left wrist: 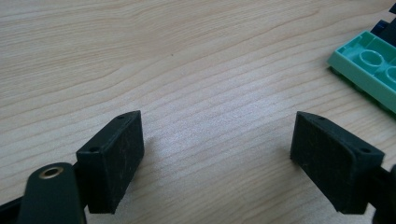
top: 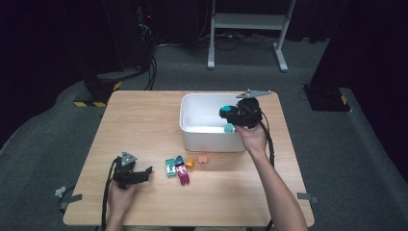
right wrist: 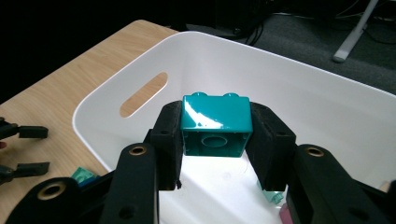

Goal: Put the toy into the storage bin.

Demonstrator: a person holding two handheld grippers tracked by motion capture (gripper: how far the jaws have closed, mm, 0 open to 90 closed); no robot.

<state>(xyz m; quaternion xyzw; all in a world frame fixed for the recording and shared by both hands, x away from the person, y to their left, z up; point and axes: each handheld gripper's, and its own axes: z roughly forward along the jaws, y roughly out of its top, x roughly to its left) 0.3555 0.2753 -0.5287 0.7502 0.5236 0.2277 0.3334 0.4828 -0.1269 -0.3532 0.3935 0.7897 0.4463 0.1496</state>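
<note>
While right tongs (right wrist: 215, 140) grip teal brick (right wrist: 215, 125), bin (right wrist: 327, 102) interior open below.

No legible text, label, brand or number — none on any surface.

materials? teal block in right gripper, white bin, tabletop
Teal block: glossy moulded plastic, going by its sharp highlights and studs. White bin: smooth plastic, probably semi-matt; one-piece wall with cut-out handle. Table: wood-grain surface, likely laminate rather than solid wood; matt with a faint sheen.
</note>
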